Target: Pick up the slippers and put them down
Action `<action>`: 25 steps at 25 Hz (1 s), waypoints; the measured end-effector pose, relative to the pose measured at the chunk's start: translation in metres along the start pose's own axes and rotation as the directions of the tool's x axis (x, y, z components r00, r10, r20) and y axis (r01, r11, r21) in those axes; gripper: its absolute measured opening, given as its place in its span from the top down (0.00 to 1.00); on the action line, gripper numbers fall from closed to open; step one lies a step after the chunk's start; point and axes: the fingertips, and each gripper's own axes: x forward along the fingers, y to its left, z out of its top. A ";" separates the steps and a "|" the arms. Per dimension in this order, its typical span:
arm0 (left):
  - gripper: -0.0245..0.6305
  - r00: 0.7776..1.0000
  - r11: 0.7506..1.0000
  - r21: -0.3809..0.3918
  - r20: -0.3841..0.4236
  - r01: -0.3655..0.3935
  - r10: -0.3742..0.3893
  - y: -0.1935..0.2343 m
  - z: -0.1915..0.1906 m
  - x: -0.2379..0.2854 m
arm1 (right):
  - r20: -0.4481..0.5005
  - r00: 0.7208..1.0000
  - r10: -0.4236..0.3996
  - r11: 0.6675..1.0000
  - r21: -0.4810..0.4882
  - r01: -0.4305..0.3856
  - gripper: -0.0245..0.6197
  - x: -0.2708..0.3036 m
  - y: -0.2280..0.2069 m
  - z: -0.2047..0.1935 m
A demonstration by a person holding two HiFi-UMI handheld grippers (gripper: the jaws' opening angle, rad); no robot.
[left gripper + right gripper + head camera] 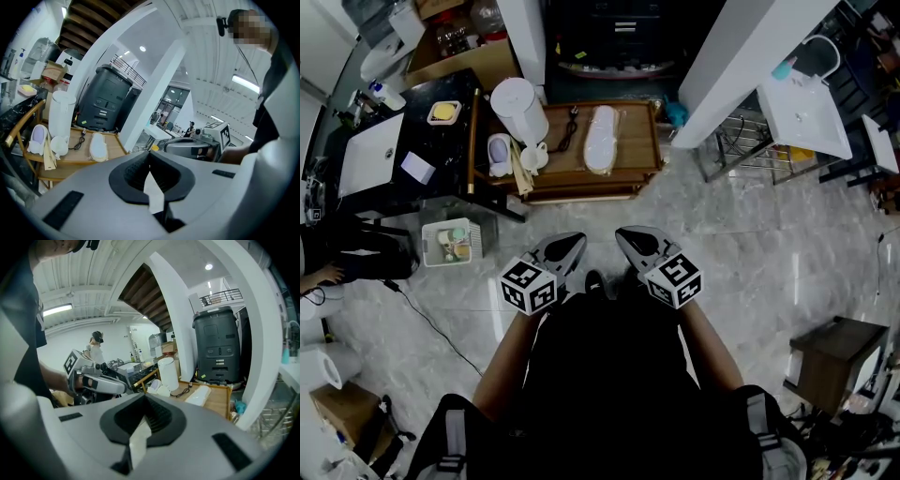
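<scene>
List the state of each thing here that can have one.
left claw: shut, empty
right claw: shut, empty
slippers: lying flat on the wooden table, untouched
white canister: upright on the wooden table
white basket: upright on the floor, items inside

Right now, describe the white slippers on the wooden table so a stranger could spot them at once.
Find the low wooden table ahead, left of the slanted white pillar. The white slippers lie flat on its right half, beside a black cable. Unlike the tall white cylinder, they are long, flat and oval.
</scene>
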 end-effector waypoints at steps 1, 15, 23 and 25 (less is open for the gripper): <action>0.95 1.000 1.000 -0.003 -0.002 0.000 0.000 0.002 0.002 0.000 | -0.001 1.000 0.001 1.000 0.000 -0.001 0.95 0.002 -0.001 0.003; 0.95 0.998 0.997 -0.054 0.011 -0.061 0.061 0.034 0.022 0.024 | -0.036 0.997 0.075 0.997 -0.005 -0.075 0.95 0.035 -0.033 0.018; 0.95 0.994 0.991 -0.077 0.014 -0.111 0.113 0.040 0.033 0.046 | -0.054 0.987 0.149 0.989 -0.013 -0.149 0.95 0.046 -0.058 0.025; 0.95 0.992 0.989 -0.083 0.011 -0.126 0.128 0.042 0.034 0.051 | -0.061 0.984 0.165 0.986 -0.013 -0.166 0.95 0.048 -0.065 0.026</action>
